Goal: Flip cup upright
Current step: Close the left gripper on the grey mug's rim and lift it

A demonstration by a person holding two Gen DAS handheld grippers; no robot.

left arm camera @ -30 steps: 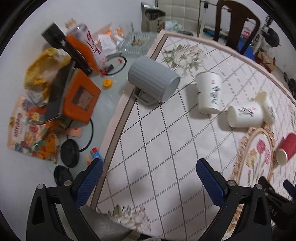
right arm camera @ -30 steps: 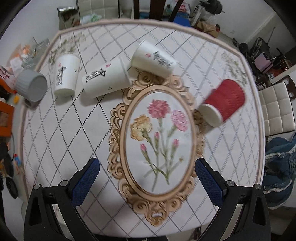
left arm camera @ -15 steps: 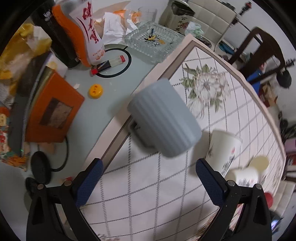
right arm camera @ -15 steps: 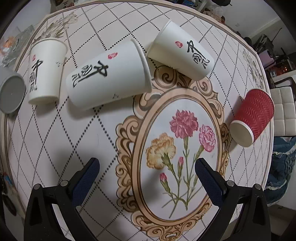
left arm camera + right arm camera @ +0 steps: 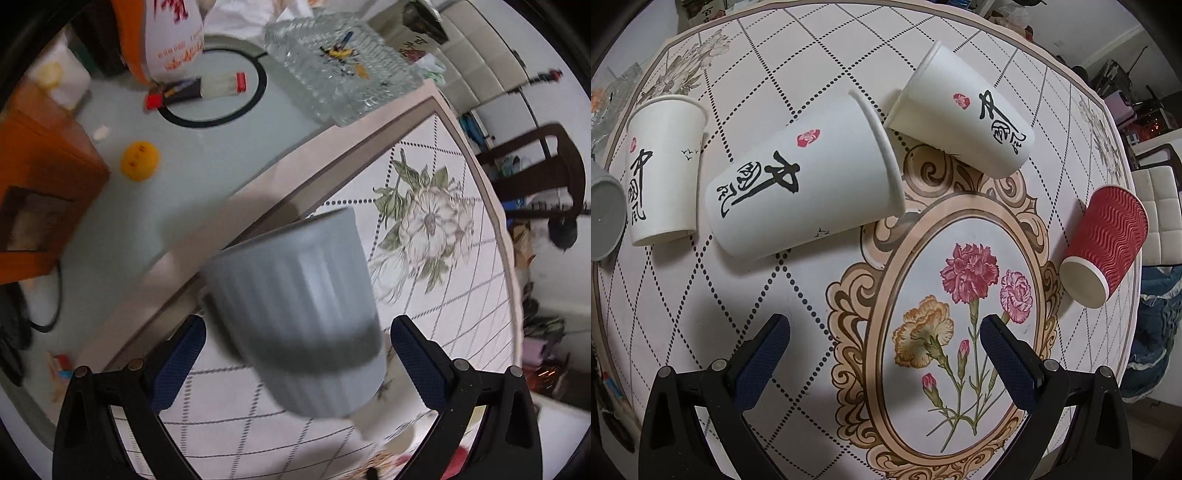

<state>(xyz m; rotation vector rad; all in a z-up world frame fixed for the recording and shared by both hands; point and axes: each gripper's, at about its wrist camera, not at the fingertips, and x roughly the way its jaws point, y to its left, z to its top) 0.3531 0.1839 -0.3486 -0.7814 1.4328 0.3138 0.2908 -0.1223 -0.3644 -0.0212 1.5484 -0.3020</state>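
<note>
A grey ribbed mug (image 5: 295, 314) lies on its side at the mat's left edge, large in the left wrist view. My left gripper (image 5: 293, 350) is open, its blue pads on either side of the mug, apart from it. The mug's base shows at the left edge of the right wrist view (image 5: 604, 218). My right gripper (image 5: 882, 350) is open and empty above the floral oval. Three white paper cups lie on their sides: a left cup (image 5: 663, 170), a middle cup (image 5: 801, 192) and a far cup (image 5: 964, 110). A red ribbed cup (image 5: 1108, 247) lies at the right.
Left of the mat stand a glass ashtray (image 5: 340, 62), an orange box (image 5: 40, 184), a yellow cap (image 5: 140, 160), a marker (image 5: 195, 88) and an orange-white bag (image 5: 166, 33). A dark chair (image 5: 535, 166) stands beyond the table.
My left gripper has moved forward until the grey mug sits between its pads. My right gripper has moved closer to the paper cups. No cup has moved.
</note>
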